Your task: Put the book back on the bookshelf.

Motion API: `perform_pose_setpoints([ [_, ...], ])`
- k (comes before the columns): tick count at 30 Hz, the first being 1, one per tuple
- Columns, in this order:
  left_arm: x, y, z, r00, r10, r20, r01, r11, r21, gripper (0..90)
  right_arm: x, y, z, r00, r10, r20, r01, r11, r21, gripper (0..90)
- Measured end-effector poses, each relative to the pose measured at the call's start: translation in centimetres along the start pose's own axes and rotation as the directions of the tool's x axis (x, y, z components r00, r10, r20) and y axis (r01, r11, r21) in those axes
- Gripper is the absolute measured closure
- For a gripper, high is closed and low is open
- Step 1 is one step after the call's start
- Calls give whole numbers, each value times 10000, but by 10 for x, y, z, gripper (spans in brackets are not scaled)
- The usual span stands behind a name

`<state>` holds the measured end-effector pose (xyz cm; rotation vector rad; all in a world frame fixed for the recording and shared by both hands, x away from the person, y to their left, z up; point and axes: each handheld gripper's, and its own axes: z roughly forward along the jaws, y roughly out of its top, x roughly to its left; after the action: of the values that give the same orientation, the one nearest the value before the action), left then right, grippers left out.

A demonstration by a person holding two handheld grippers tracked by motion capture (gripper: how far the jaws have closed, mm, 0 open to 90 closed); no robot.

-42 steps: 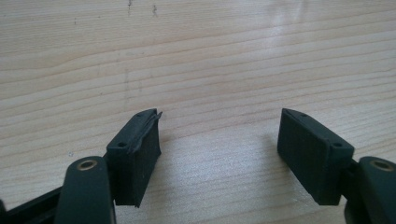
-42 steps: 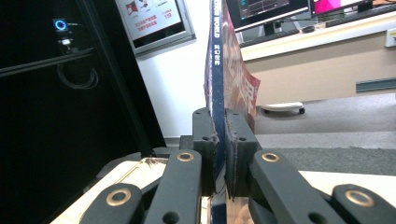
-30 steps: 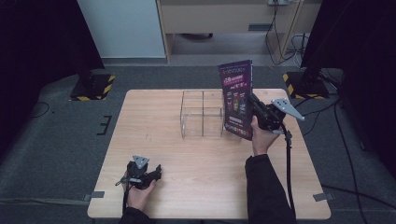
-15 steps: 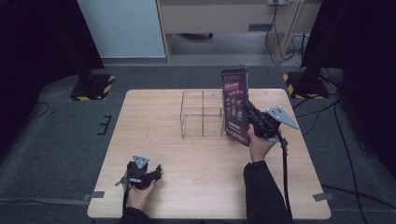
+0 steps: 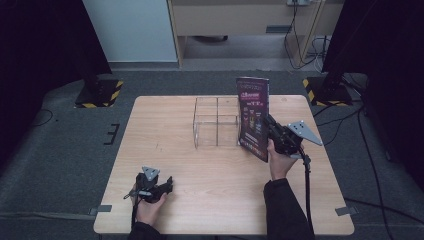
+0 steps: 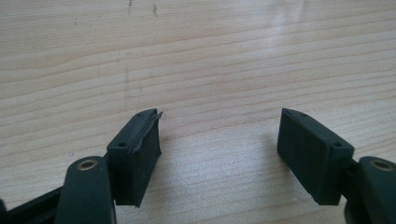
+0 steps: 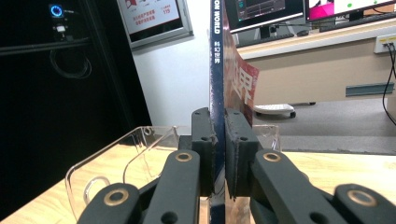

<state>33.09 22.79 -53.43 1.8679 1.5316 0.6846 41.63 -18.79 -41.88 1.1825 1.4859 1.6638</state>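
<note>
A thin magazine with a dark purple cover [image 5: 254, 116] is held upright beside the right wall of a clear plastic divided box [image 5: 216, 121]. My right gripper [image 5: 270, 128] is shut on it; in the right gripper view both pads clamp its blue spine [image 7: 216, 70]. The clear box [image 7: 121, 158] lies just beyond and left of the jaws there. My left gripper [image 5: 167, 183] rests on the wooden table [image 5: 165, 130] near its front left, held by a hand. Its jaws stand open over bare wood, with one pad [image 6: 140, 144] at the left and nothing between them.
The table's far edge lies just behind the box. Beyond it are grey carpet, a wooden desk [image 5: 240, 17] with cables, and two stands with yellow-black striped bases [image 5: 97, 92]. A cable [image 5: 306, 190] trails from my right gripper toward the front edge.
My right gripper has carried the magazine a little left and down, closer to the box's right wall. The left gripper has stayed still.
</note>
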Motion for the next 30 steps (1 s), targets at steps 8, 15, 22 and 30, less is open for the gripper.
perform_pose_setpoints([
  [8, 0, 0, 0, 10000, 5, -13, -5, 10000, -1, 288, -3, 2, -9, 9999, -52, -109, 60, 9968, 797, 801],
  [15, 0, 0, 0, 10000, 1, -63, 0, 10000, 36, 273, -8, 2, -21, 9993, -181, -312, 240, 9794, 2003, 779],
  [22, 0, 0, 1, 9999, -35, -98, 36, 10000, 76, 245, -9, 1, -30, 9977, -325, -587, 471, 9624, 2674, 780],
  [30, 0, 1, 2, 10000, 37, -24, -37, 9999, 164, 186, -9, -4, -47, 9967, -231, -777, 470, 9459, 3211, 781],
])
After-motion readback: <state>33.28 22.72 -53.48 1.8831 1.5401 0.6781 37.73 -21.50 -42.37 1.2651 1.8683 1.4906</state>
